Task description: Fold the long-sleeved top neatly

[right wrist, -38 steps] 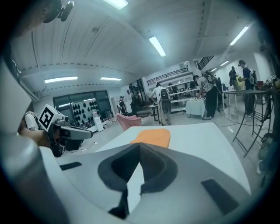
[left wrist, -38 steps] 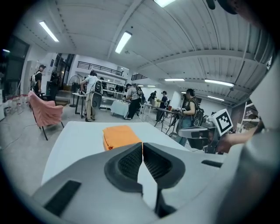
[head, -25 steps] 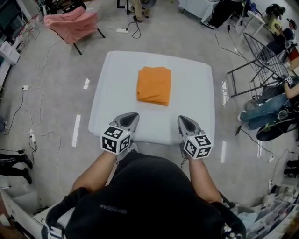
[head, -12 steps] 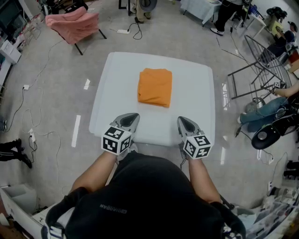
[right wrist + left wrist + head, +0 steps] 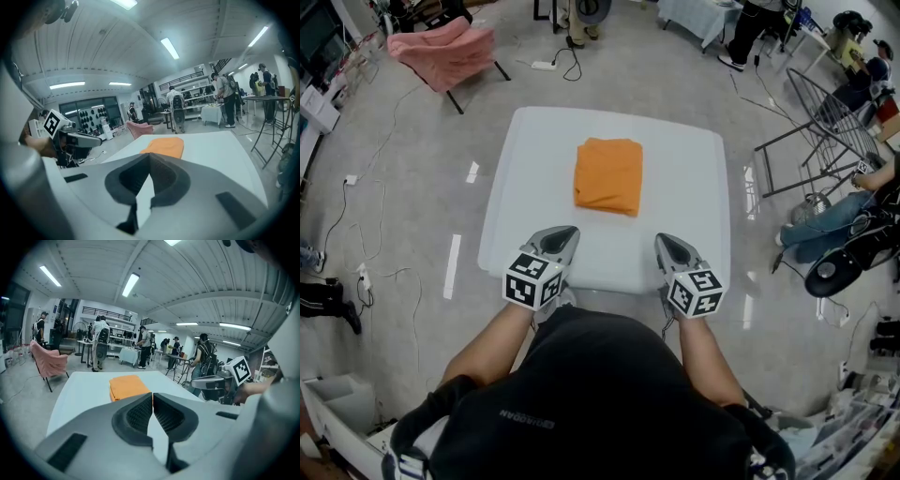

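Folded orange top recorded ahead of two closed, empty grippers.

Found left gripper (image 5: pixel 566 232) and right gripper (image 5: pixel 664 238) with ribbed dark pads (image 5: pixel 139 414) pressed together, pinching nothing. Noted long-sleeved top (image 5: pixel 608 175) as a soft, compact rectangle with rounded folds, lying flat beyond both tips, well apart from them, on the smooth white table (image 5: pixel 698 216).

Bright, even light is given by ceiling tube lights (image 5: pixel 131 284). Glare streaks are seen on the floor (image 5: pixel 452 263). Fisheye bending and dark vignetted corners are noted in both gripper views; the nearest foreground is rendered soft.
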Available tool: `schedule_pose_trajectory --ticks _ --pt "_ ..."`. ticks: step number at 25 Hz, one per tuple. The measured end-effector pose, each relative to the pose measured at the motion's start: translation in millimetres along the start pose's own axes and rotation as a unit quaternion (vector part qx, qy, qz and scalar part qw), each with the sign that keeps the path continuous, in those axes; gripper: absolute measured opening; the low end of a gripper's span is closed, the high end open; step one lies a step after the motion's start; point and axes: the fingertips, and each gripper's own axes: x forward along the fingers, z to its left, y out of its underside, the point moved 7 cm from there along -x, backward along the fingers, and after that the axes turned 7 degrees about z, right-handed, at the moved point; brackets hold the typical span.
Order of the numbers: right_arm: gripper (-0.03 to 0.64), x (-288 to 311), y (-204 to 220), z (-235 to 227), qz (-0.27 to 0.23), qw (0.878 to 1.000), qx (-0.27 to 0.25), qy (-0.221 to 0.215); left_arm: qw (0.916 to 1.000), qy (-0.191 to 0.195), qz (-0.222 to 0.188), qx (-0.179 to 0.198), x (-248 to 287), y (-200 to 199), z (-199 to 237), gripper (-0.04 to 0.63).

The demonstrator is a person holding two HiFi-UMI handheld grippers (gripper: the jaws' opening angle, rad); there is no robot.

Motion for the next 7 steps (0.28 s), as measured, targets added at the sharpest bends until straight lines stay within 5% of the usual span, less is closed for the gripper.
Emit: schedule_pose_trajectory --ticks 7 --pt "0.005 2.5 3.3 -2.1 0.003 1.0 0.003 -0.001 1.0 -0.001 0.0 -0.003 2.4 2.3 1.5 0.009"
